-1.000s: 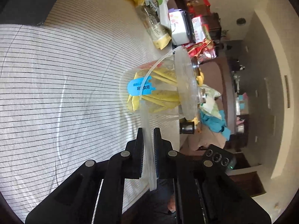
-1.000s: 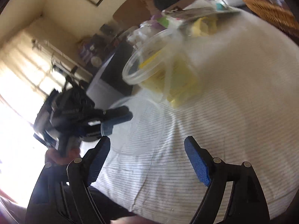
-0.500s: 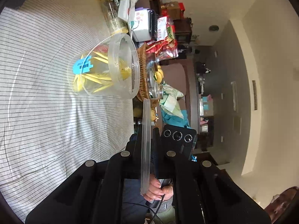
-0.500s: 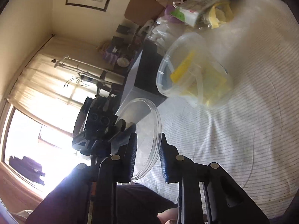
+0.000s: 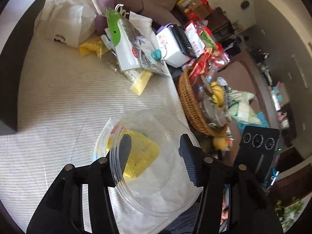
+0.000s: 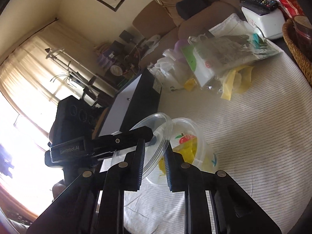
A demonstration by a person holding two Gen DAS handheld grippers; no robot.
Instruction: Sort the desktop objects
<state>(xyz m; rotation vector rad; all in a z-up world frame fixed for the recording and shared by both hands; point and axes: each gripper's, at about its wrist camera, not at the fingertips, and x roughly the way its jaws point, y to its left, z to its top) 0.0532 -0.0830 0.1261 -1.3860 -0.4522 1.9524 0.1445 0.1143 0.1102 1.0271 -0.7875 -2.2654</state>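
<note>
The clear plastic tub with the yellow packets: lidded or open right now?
Open. The tub stands uncovered on the striped cloth; its clear lid is off, pinched in the right gripper.

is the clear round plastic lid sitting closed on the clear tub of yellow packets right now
No, the clear round plastic lid is held up off the clear tub of yellow packets, pinched on edge in the right gripper.
</note>
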